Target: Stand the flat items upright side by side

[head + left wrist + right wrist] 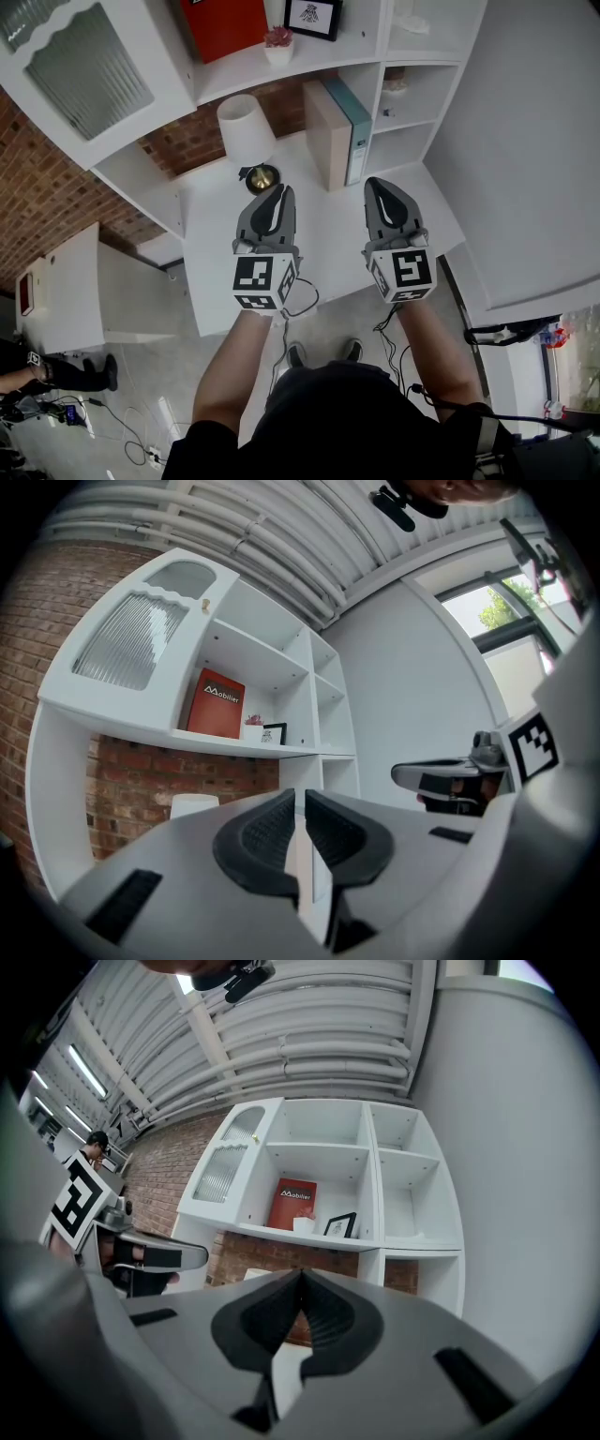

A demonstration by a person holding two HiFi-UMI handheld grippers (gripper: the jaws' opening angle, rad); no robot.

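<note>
1. Left gripper (pixel 278 195): jaws closed to a hairline slit, nothing between them. It hangs above the white desk top (pixel 328 248), just in front of the white-shaded table lamp with brass base (pixel 247 127).
2. Right gripper (pixel 380 189): jaws fully together and empty, to the right of the lamp and nearer us.
3. Task items: the tan flat cardboard folder (pixel 323 136) and the flat binder with teal spine (pixel 357 120) stand upright to the right of the lamp. They sit face to face and appear to touch, the binder against the shelf divider.
4. Judgement: the standing step looks complete, and what remains is to stay clear.
5. To do this well, we would draw both grippers back towards us, away from the lamp, without brushing the folder's free face. Nothing props that side, so a nudge could tip it towards the lamp.
6. Count: two flat items, two grippers, one lamp.
7. On the shelf above the lamp: one red box-like book (pixel 225 23), one small white pot with pink plant (pixel 278 45), one black-framed picture (pixel 312 17).
</note>
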